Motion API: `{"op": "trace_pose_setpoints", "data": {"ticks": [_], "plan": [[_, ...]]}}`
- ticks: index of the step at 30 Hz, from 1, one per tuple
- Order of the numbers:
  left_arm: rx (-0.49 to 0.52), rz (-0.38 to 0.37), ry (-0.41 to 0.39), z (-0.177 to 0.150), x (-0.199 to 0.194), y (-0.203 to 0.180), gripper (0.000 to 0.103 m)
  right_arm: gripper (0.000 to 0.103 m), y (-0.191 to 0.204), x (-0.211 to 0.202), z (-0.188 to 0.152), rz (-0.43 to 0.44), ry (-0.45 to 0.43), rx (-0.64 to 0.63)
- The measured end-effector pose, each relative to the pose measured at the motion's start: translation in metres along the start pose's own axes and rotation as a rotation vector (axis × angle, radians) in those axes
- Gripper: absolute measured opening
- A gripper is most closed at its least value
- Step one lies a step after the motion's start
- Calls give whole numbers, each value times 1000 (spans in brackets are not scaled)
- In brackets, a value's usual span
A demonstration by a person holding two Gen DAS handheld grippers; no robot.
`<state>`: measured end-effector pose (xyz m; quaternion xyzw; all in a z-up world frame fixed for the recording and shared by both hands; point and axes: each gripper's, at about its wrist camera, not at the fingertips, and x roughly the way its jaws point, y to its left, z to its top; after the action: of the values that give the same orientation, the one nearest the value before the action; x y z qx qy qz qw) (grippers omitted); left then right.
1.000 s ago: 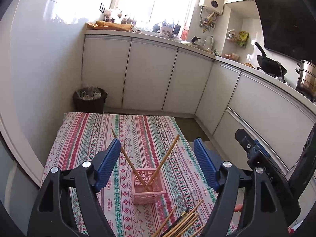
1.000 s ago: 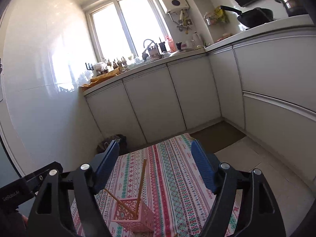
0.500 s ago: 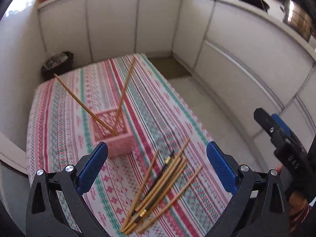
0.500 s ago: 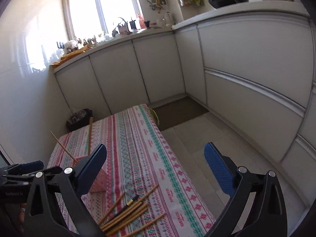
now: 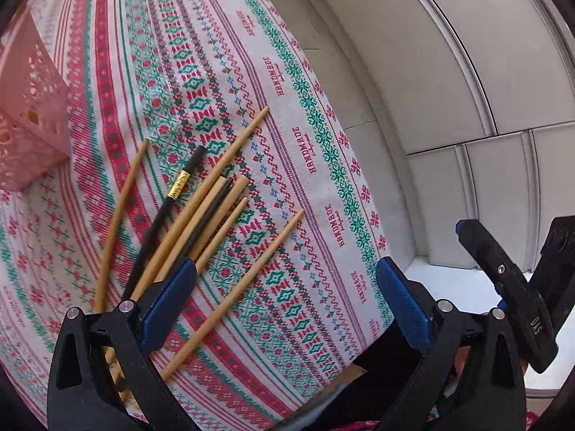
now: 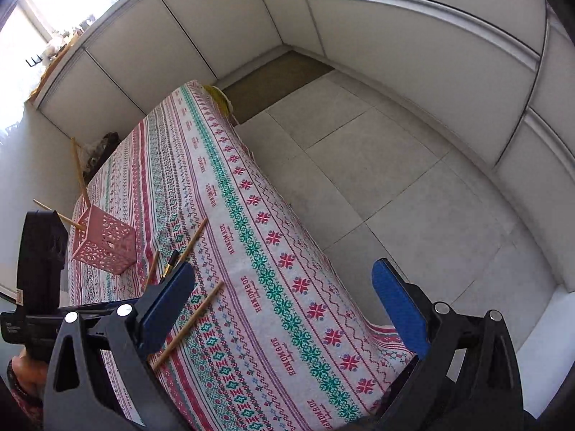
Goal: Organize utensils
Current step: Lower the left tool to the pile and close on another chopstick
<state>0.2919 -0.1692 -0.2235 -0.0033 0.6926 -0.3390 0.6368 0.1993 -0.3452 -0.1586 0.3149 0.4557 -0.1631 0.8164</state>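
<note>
Several loose wooden chopsticks (image 5: pixel 222 170) and a black one with a gold band (image 5: pixel 178 186) lie in a heap on the patterned tablecloth (image 5: pixel 323 143). My left gripper (image 5: pixel 284 273) hangs open just over the heap, tilted steeply down. Its left pad is over the heap's near ends, and a lone chopstick (image 5: pixel 233 294) lies between the jaws, untouched. A pink lattice basket (image 5: pixel 28 107) stands at the far left. My right gripper (image 6: pixel 284 273) is open over the table's right edge, holding nothing. There the basket (image 6: pixel 107 244) holds two leaning chopsticks (image 6: pixel 79 168), and the lone chopstick (image 6: pixel 188 325) lies by the left pad.
The tablecloth (image 6: pixel 273 287) drops off to a grey tiled floor (image 6: pixel 359 165) on the right. White cabinet fronts (image 6: pixel 431 54) ring the room. A dark bin (image 6: pixel 100 151) stands past the table's far end. A hand (image 6: pixel 25 370) holds the left gripper's black body (image 6: pixel 39 269).
Both grippers dropped and tipped down from facing the cabinets to facing the table. Their jaws spread wider. The chopstick heap now lies close under the left gripper.
</note>
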Motion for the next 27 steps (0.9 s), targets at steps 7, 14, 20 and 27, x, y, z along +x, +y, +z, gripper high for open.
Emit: {"op": "trace_pose_setpoints", "data": {"ticks": [7,14,20,27], "plan": [[30,-61,-7,14,21,-7,91,96,-24,0,5,6,21,83],[50,-38,9,13,43,-11,81,96,-27,4,6,16,48,95],[41,-55,4,16,31,7,81,96,-23,6,5,17,49,83],[39,-48,-11,17,28,14,81,96,-21,8,4,11,51,82]]}}
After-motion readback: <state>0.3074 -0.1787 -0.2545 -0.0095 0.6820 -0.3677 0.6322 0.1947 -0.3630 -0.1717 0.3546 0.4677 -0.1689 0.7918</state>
